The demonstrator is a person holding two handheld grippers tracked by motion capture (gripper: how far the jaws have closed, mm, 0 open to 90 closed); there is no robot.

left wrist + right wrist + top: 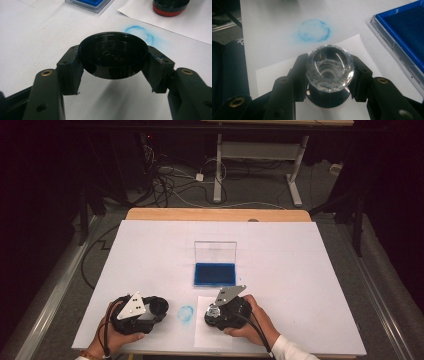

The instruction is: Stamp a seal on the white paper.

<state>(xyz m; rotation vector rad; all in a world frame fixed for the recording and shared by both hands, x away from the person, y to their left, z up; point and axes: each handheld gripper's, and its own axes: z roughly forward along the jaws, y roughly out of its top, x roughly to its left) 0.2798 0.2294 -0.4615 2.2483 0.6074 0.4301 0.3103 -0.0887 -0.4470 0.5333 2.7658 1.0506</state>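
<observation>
Right gripper view: I hold the stamp (329, 68) by its clear faceted knob, upright over the paper sheet (277, 71), seemingly pressing a print. My right gripper (328, 75) clamps it narrowly. My left gripper (113, 60) keeps the black cap (113, 55) clear, jaws tight on its rim.

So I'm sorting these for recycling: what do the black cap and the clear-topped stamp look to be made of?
The black cap, clamped in the left gripper, looks like glossy moulded plastic: it reflects light and has raised lettering inside. The stamp, held in the right gripper, has a clear faceted knob, glass or acrylic by its look, I can't tell which, on a dark base, probably plastic.
</observation>
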